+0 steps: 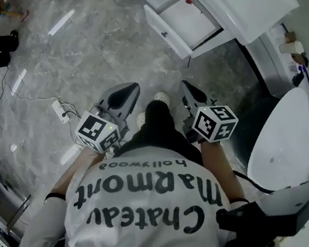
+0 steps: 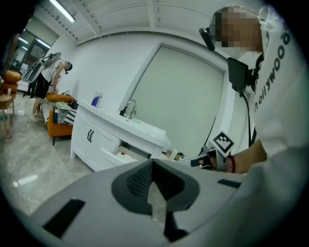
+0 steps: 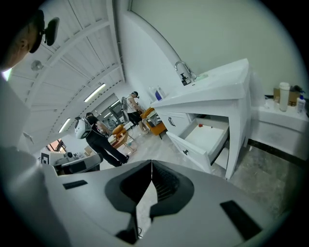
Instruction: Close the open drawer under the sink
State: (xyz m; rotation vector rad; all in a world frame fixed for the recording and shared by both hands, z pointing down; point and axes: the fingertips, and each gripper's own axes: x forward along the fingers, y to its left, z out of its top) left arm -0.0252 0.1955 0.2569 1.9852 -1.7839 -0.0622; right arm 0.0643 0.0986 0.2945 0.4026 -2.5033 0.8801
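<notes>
Left gripper point(image 2: 153, 166) fills the lower frame, grey body foremost; its fingers point(image 2: 140, 179) are together with nothing between them. Beyond the tips stands a white vanity cabinet point(image 2: 91, 137) with a faucet point(image 2: 129, 107) and a blue bottle point(image 2: 95, 100) on top. Its drawer point(image 2: 119, 156) under the sink point(image 2: 142, 126) stands pulled out. At right, a hand point(image 2: 244, 157) holds the right gripper point(image 2: 199, 162), marker cube point(image 2: 223, 142) uppermost. At far left are an orange chair point(image 2: 60, 112) and a standing person point(image 2: 48, 82).
</notes>
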